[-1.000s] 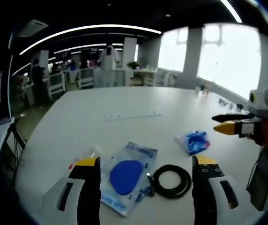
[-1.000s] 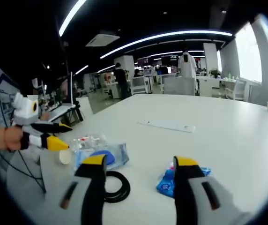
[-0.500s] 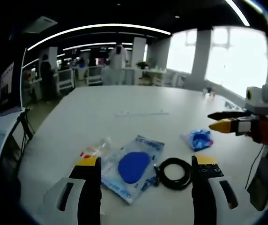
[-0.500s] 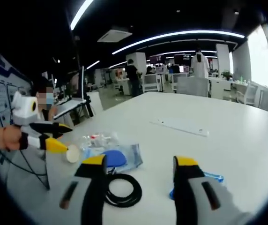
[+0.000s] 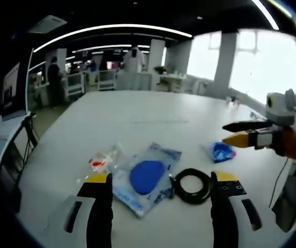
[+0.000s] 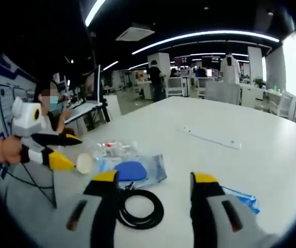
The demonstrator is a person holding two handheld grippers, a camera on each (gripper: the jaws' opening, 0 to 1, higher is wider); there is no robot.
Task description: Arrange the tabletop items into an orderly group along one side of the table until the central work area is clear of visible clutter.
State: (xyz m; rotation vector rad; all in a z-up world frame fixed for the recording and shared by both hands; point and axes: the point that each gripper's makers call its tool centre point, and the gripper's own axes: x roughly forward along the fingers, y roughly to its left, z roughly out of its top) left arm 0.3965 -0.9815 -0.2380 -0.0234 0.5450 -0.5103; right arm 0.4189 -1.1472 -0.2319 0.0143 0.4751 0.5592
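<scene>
Two spread grippers, left gripper (image 5: 161,187), right gripper (image 6: 154,187), over white table (image 5: 137,111), black cable coil (image 5: 192,185) beside blue-pad pouch (image 5: 147,176), open-plan office behind.

Three packets (image 5: 147,179), one black cable coil (image 5: 192,186).

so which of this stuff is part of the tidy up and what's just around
Part of the job:
black cable coil
blue pad packet
clear packet with red bits
small blue packet
flat white strip

Just around:
table itself
desks and chairs behind
monitor
</scene>
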